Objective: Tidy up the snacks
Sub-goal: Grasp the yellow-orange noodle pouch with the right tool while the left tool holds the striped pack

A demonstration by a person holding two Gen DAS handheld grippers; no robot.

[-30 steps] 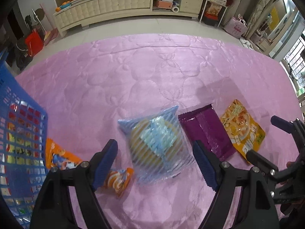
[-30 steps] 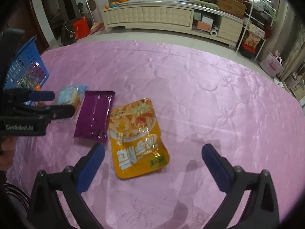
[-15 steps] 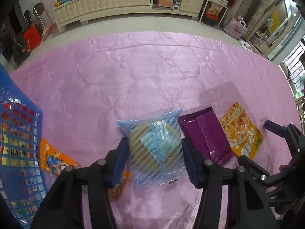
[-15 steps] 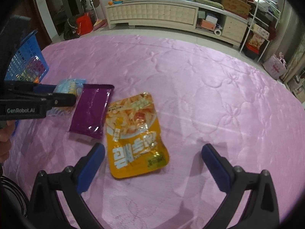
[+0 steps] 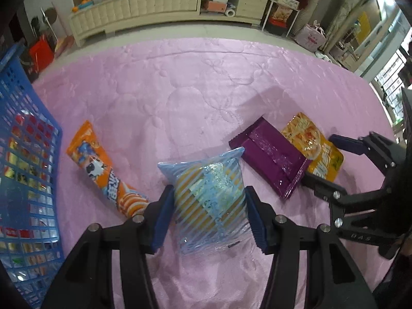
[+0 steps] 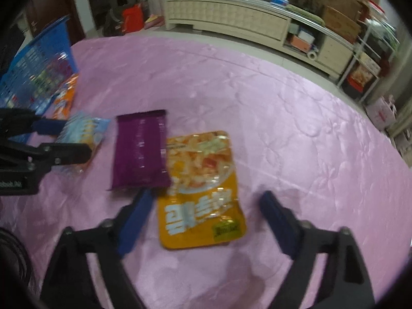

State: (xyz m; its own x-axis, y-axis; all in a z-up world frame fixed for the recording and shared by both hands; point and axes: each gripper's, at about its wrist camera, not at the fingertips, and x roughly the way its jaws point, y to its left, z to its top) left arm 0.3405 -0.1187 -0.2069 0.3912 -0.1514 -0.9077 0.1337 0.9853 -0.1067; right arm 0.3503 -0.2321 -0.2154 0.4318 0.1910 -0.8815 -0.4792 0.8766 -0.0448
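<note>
1. The blue striped snack bag (image 5: 208,200) is taken as the landmark; it lies on the pink quilted cover (image 5: 206,90) and is gripped on both sides by the left hand-held gripper (image 5: 208,221), whose pads press into the film.
2. The right hand-held gripper (image 6: 203,221) is seen around the lower part of the yellow snack pouch (image 6: 200,193), to the right of the landmark; its jaws are closing, and the pads are not yet in contact with the pouch.
3. The purple packet (image 5: 270,157) is found between the landmark and the yellow pouch, and its edge is laid over the pouch.
4. The orange packet (image 5: 103,170) is placed to the left of the landmark, and the blue basket (image 5: 28,118), already partly filled, is farther left.
5. It is judged that the striped bag can slip, because the film is smooth and puffed with air; a hard squeeze could crush the contents.
6. It is judged that the purple packet can be dragged or pinched together with the yellow pouch, because of the overlap.
7. The right wrist view is blurred, so the print on the pouch cannot be read.
8. The basket is cut off at the frame edge, and its contents are hard to make out.
</note>
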